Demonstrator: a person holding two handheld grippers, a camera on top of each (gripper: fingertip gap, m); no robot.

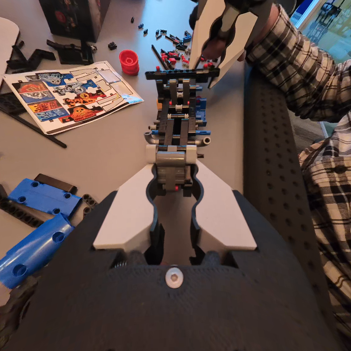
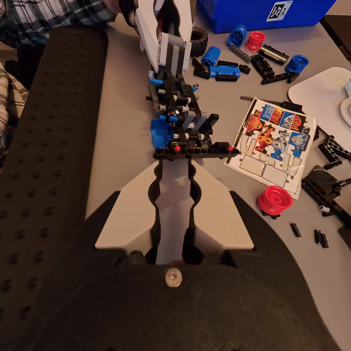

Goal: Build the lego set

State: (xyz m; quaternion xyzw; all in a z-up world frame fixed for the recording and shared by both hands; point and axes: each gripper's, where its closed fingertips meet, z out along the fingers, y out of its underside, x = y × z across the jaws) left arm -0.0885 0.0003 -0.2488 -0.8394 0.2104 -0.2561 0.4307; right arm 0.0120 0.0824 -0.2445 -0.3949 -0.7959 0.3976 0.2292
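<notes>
A long, half-built black, grey and blue lego chassis [image 1: 178, 117] of beams and pins lies on the grey counter [image 1: 106, 152], and everything else sits around it. At one end the left gripper [image 1: 173, 171] has its white fingers [image 1: 131, 209] pinching the grey block of the chassis, and that end is lifted a little in the right wrist view. At the other end the right gripper [image 2: 174, 163] hovers with its white fingers [image 2: 214, 201] spread a little and nothing between them, the tips just short of the black crossbeam with red pins [image 2: 195, 151] that caps the chassis; whether the tips touch the beam I cannot tell. Beside the chassis, on the side away from the dark perforated chair back [image 2: 53, 133], lies a white sticker sheet with colourful printed decals [image 2: 273, 142], and a red plastic wheel hub [image 2: 274, 200] stands just beside the sheet's corner. Past the chassis's lifted end lie blue curved panels [image 2: 220, 62], black beams, a black rubber tyre [image 2: 199, 42] and more red and blue hubs, in front of a blue bin [image 2: 256, 15]. A plaid sleeve [image 1: 296, 62] reaches in behind the right gripper.
</notes>
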